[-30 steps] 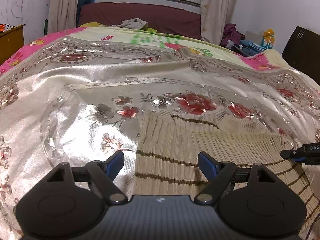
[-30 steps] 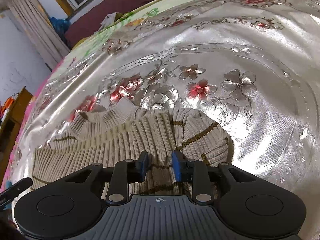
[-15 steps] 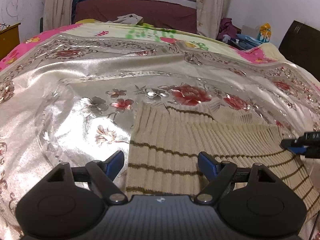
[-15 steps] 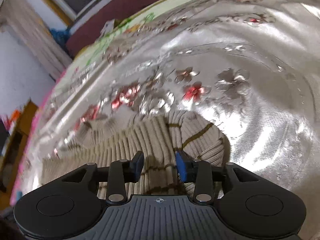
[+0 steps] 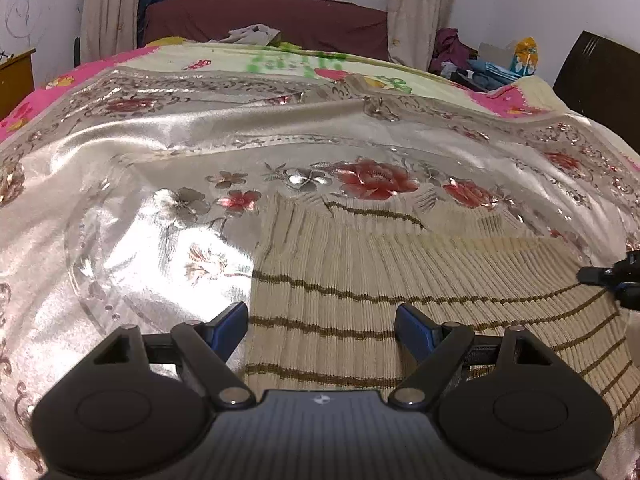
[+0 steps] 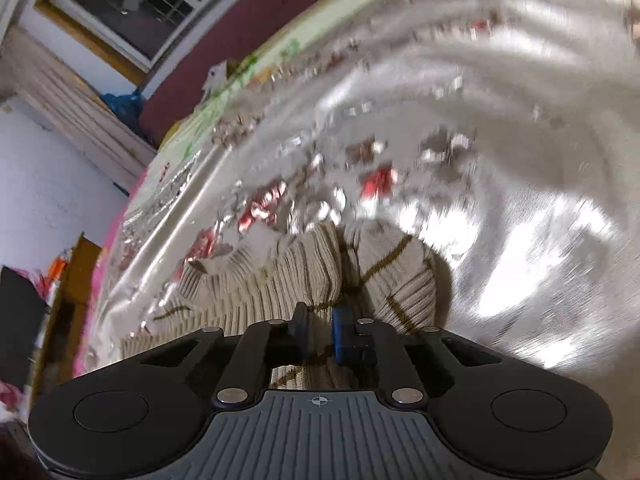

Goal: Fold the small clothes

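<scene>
While the right tongs [image 6: 320, 322] pinch a bunched fold of the striped sweater [image 5: 360, 280] lying on the bed [image 5: 160, 152], the left tongs [image 5: 322, 318] hover apart over its hem, so a fold seems underway, next needing a carry-over.

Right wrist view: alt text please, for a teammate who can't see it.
The right claw is shut on a raised fold of the beige ribbed sweater with brown stripes, which lies bunched on a shiny silver floral bedspread. The picture is motion-blurred.
</scene>
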Demonstrator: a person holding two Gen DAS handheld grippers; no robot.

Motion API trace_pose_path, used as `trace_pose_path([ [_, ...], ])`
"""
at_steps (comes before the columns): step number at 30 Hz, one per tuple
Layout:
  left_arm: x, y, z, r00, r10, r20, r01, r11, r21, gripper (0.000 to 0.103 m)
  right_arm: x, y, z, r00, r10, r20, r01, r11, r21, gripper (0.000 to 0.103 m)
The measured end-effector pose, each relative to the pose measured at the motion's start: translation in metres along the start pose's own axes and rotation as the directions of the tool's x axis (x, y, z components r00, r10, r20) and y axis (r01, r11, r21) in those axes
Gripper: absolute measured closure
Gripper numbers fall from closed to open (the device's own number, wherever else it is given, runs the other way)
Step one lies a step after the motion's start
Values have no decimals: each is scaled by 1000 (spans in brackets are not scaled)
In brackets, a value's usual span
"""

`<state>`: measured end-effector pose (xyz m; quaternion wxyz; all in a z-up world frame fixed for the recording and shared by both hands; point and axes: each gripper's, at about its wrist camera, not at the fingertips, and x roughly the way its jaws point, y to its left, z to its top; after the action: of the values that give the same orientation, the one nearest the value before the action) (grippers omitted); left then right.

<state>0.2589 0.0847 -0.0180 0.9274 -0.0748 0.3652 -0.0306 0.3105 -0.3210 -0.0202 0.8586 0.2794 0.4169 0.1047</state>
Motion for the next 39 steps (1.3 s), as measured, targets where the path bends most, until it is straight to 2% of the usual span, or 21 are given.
trace_pose_path([
  [5, 2, 0, 1, 1000, 4, 9, -4, 1000, -13, 18, -18, 11, -2, 996, -44, 77, 49, 996, -73, 93],
  [7, 7, -1, -1, 1000, 26, 6, -26, 1000, 2, 18, -7, 4, -2, 989, -130, 72, 134, 989, -63, 93],
  [9, 17, -3, -5, 997, 75, -29, -74, 997, 39, 18, 4, -7, -3, 977, -204, 66, 207, 977, -45, 95],
  [12, 22, 2, -9, 995, 88, -43, -86, 995, 49, 18, 4, -9, -6, 975, -209, 72, 212, 977, -37, 95],
  [15, 18, 2, -7, 994, 104, -42, -102, 993, 54, 25, 1, 5, -7, 967, -247, 65, 253, 960, -115, 94],
  [17, 12, 1, -7, 994, 100, -35, -99, 994, 50, 28, -7, 11, -8, 969, -236, 79, 245, 961, -132, 93],
  [21, -5, -2, -11, 994, 107, 10, -108, 993, 54, 28, -22, 20, -9, 964, -242, 110, 257, 956, -141, 88],
  [26, -37, -5, -18, 990, 105, 95, -112, 991, 71, 28, -47, 24, -14, 938, -297, 181, 323, 937, -135, 87],
  [28, -44, -5, -20, 990, 90, 105, -99, 992, 78, 26, -60, 29, -22, 935, -283, 214, 318, 936, -154, 87],
  [29, -45, -6, -21, 991, 85, 100, -93, 992, 81, 26, -64, 31, -26, 941, -260, 218, 297, 942, -158, 87],
  [32, -37, -7, -23, 995, 81, 59, -86, 994, 74, 26, -68, 40, -49, 975, -173, 138, 198, 960, -196, 87],
  [34, -32, -6, -28, 997, 73, 25, -74, 996, 47, 26, -61, 45, -66, 985, -160, 70, 172, 956, -239, 87],
  [37, -25, 0, -37, 997, 69, -45, -68, 997, 23, 26, -43, 41, -83, 971, -237, 11, 231, 930, -285, 88],
  [39, -23, 5, -45, 994, 79, -79, -78, 997, 14, 26, -40, 32, -83, 968, -249, 4, 242, 938, -247, 91],
])
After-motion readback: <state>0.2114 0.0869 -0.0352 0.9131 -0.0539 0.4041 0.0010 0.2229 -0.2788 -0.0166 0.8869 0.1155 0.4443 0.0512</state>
